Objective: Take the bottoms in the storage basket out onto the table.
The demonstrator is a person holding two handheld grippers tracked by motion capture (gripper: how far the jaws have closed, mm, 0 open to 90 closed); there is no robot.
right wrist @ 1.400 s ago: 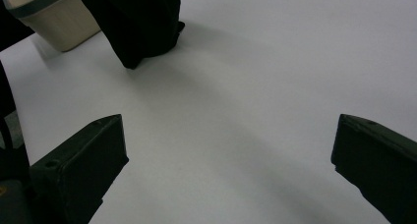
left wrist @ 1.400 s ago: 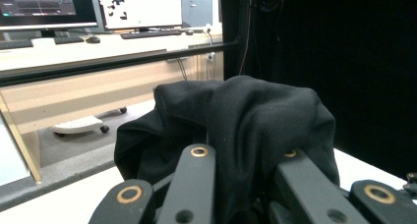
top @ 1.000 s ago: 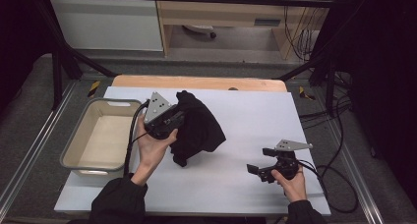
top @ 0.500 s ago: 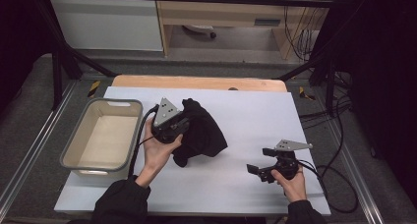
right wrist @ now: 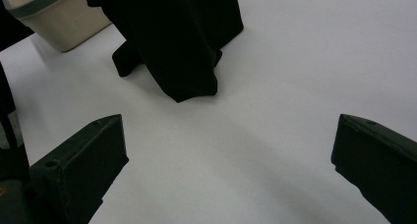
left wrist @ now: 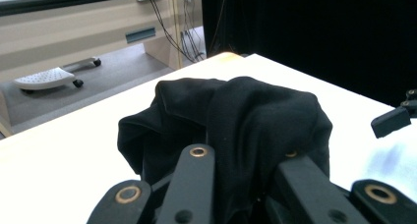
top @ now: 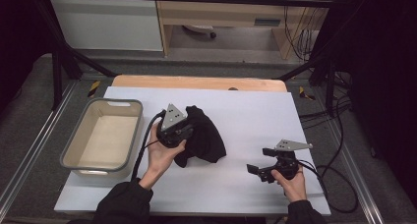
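A: Left gripper?
B: Jaws pinch the black cloth, bunched just ahead of them on the table.
A: Right gripper?
B: Jaws spread wide, cloth well ahead.

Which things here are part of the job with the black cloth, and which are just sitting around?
Part of the job:
- black cloth, bunched up between the jaws of the left gripper
- right gripper, open, resting low over the white table

Just sitting around:
- grey bin, empty, possibly where the cloth goes
- cables beside the table
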